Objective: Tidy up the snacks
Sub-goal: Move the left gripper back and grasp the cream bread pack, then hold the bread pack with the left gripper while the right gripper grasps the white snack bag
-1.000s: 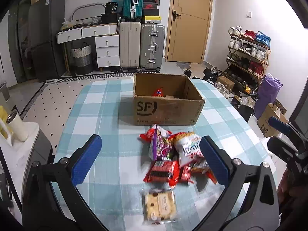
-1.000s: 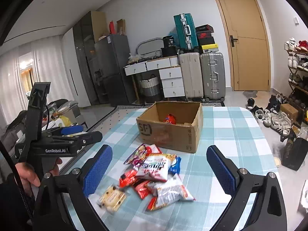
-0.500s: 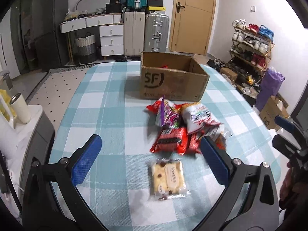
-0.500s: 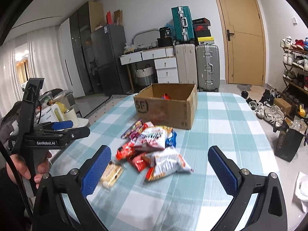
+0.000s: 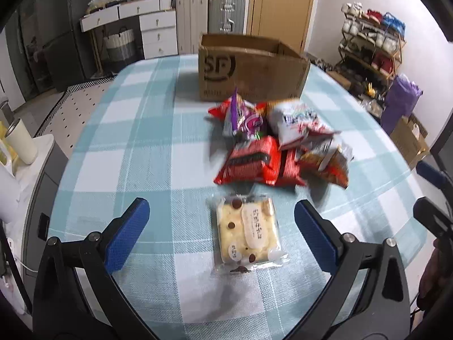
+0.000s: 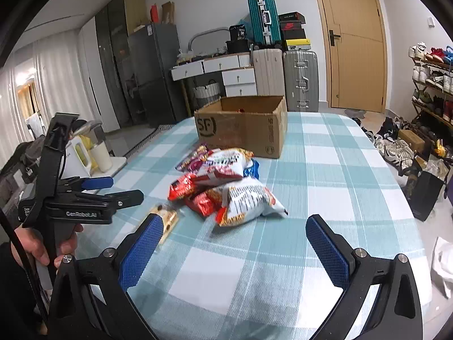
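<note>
left gripper [image 5: 220, 228] is wide open, holding nothing, hovering low over the tabletop [image 5: 136, 153]. a clear-wrapped cake [image 5: 249, 233] lies flat between its blue pads, touching neither. in the right wrist view the same gripper sits at the left edge, gripped by a hand [image 6: 42, 245].

just past the cake is the snack pile: red pack [image 5: 250, 161] nearest, purple bag [image 5: 242, 119] behind it on the left, white bag [image 5: 294, 121] on the right, and a crumpled orange-and-silver bag [image 5: 328, 160] at the right end. packs overlap and touch each other.

box [image 5: 249, 66], cardboard, open top, stands upright behind the pile, near it but apart. contents not visible from the left view; the right view shows only a small red bit above the rim, can't tell what it is.

right gripper [image 6: 232, 249] is also wide open, empty, over bare checked cloth. a white-and-orange bag [image 6: 249, 202] lies just ahead of it, not touching. the cake is just beyond its left pad, partly hidden.
</note>
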Available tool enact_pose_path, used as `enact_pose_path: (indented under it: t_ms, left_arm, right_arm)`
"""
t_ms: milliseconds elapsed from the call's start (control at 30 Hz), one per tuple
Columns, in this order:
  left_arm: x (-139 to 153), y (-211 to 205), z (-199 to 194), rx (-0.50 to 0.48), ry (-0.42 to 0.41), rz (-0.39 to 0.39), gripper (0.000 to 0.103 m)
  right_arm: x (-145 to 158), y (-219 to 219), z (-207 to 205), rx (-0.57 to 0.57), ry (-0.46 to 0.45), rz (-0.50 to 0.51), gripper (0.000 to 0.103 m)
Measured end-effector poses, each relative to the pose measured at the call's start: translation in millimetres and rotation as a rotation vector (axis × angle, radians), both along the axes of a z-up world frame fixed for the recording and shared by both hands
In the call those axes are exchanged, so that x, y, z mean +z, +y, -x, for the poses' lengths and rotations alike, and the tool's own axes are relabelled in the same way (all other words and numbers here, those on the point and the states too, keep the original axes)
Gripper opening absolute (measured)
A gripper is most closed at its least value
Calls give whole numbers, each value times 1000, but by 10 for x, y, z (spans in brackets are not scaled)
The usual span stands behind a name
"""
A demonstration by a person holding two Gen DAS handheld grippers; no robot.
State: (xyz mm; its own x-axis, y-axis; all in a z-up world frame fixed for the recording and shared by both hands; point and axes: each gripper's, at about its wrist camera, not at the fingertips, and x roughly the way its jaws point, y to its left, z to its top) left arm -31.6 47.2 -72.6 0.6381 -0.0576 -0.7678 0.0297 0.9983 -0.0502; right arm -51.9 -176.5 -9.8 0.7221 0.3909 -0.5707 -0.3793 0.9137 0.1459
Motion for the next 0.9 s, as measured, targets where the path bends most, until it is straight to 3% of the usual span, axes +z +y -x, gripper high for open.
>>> enact_pose_path:
  t_ms: [300, 600, 700, 767, 800, 900]
  left_arm:
    - [-420, -73, -223, -9, 92, -17, 102]
    - [-644, -153, -413, 19, 162, -62, 101]
    - [-668, -136, -434, 18, 170, -33, 91]
    - [-647, -152, -424, -3, 156, -30, 73]
    - [-618, -164, -422, -20, 139, -27, 55]
    - [-607, -143, -425, -37, 140, -3, 55]
  right_arm:
    - [-243, 36, -93, 24, 54, -9, 102]
    - [-365, 9, -252, 28, 86, -32, 102]
    - [-380, -5, -253, 26, 86, -38, 102]
    - [-395, -16, -248, 25, 90, -43, 102]
    - [-401, -19, -246, 25, 92, -46, 102]
    - [-410, -21, -236, 24, 92, -48, 102]
